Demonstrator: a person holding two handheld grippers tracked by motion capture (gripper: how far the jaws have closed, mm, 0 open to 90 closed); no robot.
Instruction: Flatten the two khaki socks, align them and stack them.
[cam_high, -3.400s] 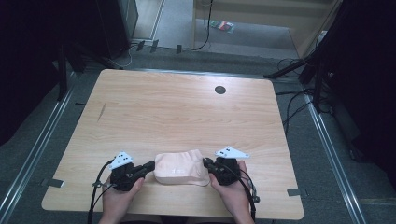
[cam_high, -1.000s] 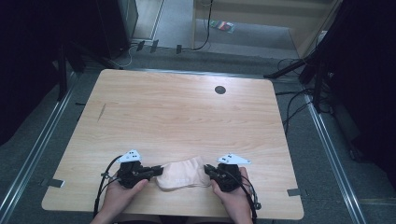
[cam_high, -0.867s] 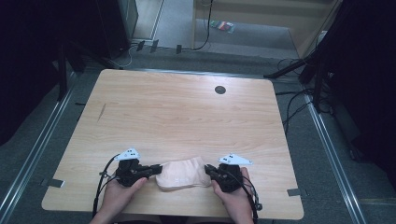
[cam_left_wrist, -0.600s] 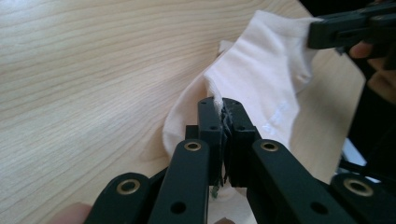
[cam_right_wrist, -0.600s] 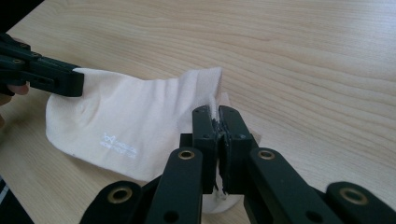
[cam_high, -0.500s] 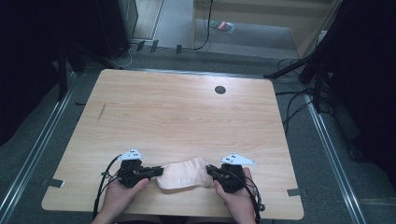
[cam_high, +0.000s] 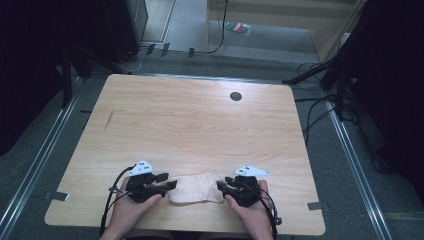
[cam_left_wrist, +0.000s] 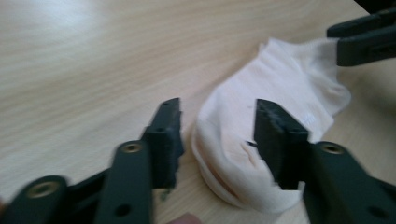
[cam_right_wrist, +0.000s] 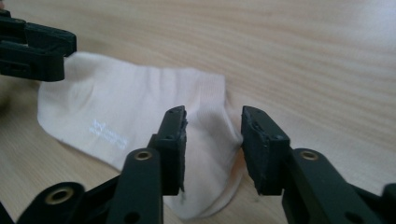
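Cream sock (cam_high: 194, 187) is lying flat at the desk's (cam_high: 200, 125) near edge. My left gripper (cam_left_wrist: 217, 135) and right gripper (cam_right_wrist: 212, 140) jaws have just been opening, released, straddling opposite ends. Withdrawing low is risking snagging fabric and spoiling the lay.

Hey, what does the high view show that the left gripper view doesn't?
High view alone: the whole table with its dark round hole, the grey floor, both hands, and the left gripper from above.

Left gripper view alone: the sock's rounded folded end up close between that gripper's parted jaws, which have just been opening.

Both: the pale sock lying on the wood, and the right gripper at its far end.
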